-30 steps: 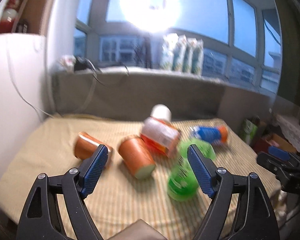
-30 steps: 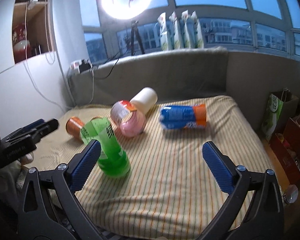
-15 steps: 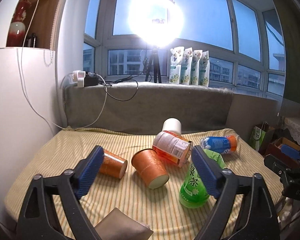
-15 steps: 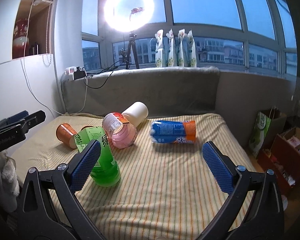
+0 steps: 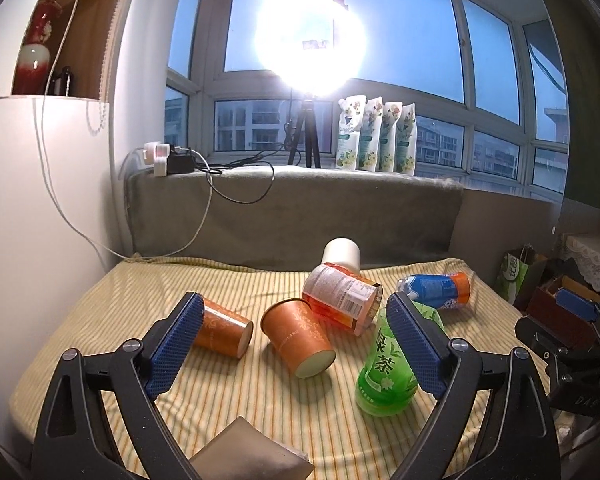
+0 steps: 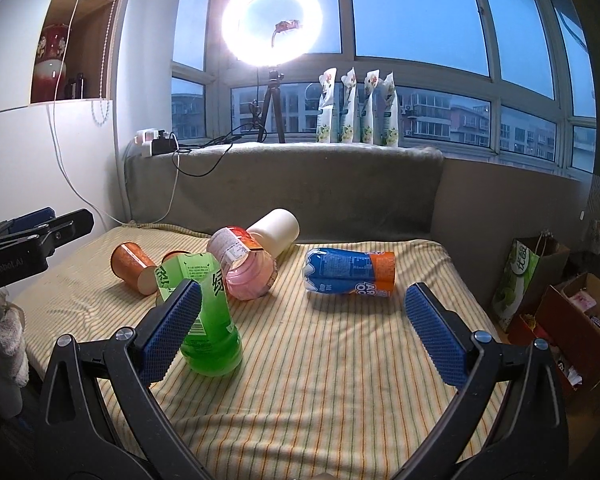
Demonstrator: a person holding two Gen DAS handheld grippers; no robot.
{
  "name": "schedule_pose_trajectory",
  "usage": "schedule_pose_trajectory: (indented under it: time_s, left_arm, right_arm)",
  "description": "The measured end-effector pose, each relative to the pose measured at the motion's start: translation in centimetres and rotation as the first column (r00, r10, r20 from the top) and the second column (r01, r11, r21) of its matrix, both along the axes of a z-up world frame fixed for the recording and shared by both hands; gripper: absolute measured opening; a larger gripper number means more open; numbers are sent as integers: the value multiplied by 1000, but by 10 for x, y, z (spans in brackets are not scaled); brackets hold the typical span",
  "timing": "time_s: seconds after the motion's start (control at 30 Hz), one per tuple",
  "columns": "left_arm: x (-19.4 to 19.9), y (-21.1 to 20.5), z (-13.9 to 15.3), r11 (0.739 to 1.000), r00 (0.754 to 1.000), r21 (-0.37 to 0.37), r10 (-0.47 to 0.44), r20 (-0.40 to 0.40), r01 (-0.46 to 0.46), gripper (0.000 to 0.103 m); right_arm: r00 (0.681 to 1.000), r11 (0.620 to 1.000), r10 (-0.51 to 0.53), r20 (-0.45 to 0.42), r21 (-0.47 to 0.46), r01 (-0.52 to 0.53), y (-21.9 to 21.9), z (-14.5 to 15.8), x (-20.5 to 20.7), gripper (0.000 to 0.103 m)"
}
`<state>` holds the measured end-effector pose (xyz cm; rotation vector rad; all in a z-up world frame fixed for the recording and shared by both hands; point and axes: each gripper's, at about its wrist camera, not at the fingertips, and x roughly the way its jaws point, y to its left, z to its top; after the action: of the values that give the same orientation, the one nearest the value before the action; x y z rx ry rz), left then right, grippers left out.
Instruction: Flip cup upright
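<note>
Still toppled: orange cups (image 5: 298, 338), empty.

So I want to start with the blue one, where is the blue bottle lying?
The blue bottle lies on its side on the striped cloth, right of the pink jar in the right wrist view, apart from the pile.

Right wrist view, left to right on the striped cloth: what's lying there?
Orange paper cup → green bottle → pink-based jar → white cup → blue-and-orange bottle.
</note>
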<state>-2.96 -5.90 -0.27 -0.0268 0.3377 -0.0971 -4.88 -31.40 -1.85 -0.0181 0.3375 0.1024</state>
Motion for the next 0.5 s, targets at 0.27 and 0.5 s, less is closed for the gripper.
schedule_pose_trajectory:
  time_s: [0.27,0.5]
  left_arm:
    - [0,-1,0,1000,1000,5,-12,-8,12,93]
    - [1,-1,-1,1000,1000,5,-16,-12,16,93]
  right_arm:
    - [1000,1000,3,-2,1,-3,0,0,0,103]
    - [1000,1000,2,-5,3,-2,1,-2,0,103]
